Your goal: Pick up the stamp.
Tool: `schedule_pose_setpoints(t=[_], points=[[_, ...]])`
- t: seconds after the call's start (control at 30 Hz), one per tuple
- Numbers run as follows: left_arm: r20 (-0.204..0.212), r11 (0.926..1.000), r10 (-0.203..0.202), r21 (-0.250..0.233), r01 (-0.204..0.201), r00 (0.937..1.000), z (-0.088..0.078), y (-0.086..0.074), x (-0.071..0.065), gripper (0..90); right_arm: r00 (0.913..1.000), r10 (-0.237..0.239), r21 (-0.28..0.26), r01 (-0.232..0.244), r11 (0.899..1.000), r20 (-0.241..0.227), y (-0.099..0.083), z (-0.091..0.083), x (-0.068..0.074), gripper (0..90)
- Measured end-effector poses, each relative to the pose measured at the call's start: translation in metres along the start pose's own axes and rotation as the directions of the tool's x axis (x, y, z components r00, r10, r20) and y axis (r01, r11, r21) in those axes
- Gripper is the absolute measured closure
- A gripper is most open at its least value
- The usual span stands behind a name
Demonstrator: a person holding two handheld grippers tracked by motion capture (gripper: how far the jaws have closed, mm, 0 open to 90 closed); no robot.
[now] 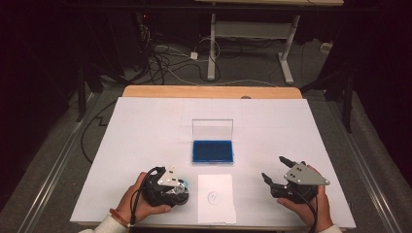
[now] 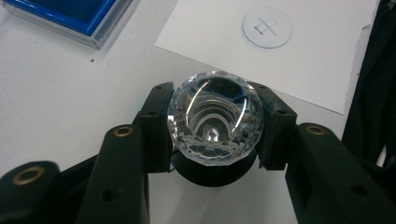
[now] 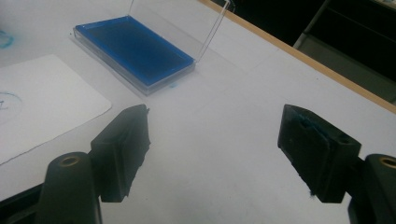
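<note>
At the left of the white-covered table [image 1: 145, 126], the left gripper [image 1: 180, 188] has its black jaws closed on a clear faceted glass-like knob with a round black base [image 2: 214, 119] (it looks like a stamp handle). The pads press on the knob from both sides, just beside the left edge of the small white paper sheet [image 1: 216, 198]. In the left gripper view the knob's faceted dome faces the camera and its black base lies beyond it, against the table, so its long axis runs from the base up toward the camera.

On the paper sits a faint round blue stamped mark [image 2: 267, 28]. Beyond the paper, near the table's middle, lies the flat blue ink pad in a clear plastic case [image 1: 212, 151], its transparent lid [image 1: 212, 129] standing upright along the far edge; its long side runs left to right.

At the right, the right gripper [image 1: 273, 173] hovers over bare table with its jaws standing wide apart and nothing between them, well apart from the ink pad.
</note>
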State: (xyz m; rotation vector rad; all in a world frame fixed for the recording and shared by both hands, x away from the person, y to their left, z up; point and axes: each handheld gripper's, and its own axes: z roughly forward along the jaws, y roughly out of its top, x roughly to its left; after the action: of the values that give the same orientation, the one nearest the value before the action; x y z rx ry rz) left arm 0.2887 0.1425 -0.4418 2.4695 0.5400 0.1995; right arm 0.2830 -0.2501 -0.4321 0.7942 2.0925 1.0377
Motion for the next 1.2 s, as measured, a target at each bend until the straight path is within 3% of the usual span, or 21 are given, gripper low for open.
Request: schedule_pose_setpoints(t=[0.13,0.43,0.73,0.9,0.97,1.2], points=[[-0.007,0.9999,-0.014,-0.005,0.014,0.9999,-0.002,-0.002,0.001,46.5,1.0000,0.003,0.000,-0.003,1.000,0.006,0.001,0.000,-0.001,24.6],[-0.021,0.9998,0.015,-0.014,-0.015,0.9997,-0.008,0.001,-0.006,54.0,1.0000,-0.003,0.000,0.003,1.000,0.005,0.001,-0.002,0.001,25.4],[-0.009,0.9994,0.006,-0.033,-0.006,0.9999,-0.007,-0.001,-0.003,54.6,1.0000,-0.003,0.007,0.002,1.000,0.003,0.000,-0.001,0.000,25.9],[-0.015,0.9990,0.027,-0.036,-0.028,0.9995,-0.007,-0.001,-0.003,54.7,1.0000,0.003,0.008,-0.003,1.000,0.004,-0.001,-0.001,0.000,25.9],[-0.032,0.9986,0.043,-0.028,-0.044,0.9985,-0.008,0.000,-0.003,54.8,1.0000,0.006,0.012,-0.006,1.000,0.002,-0.003,-0.002,-0.001,25.7],[-0.055,0.9981,0.037,-0.047,-0.039,0.9978,-0.016,0.001,-0.002,54.8,0.9998,0.021,0.001,-0.021,1.000,0.001,-0.005,-0.004,-0.005,25.2]])
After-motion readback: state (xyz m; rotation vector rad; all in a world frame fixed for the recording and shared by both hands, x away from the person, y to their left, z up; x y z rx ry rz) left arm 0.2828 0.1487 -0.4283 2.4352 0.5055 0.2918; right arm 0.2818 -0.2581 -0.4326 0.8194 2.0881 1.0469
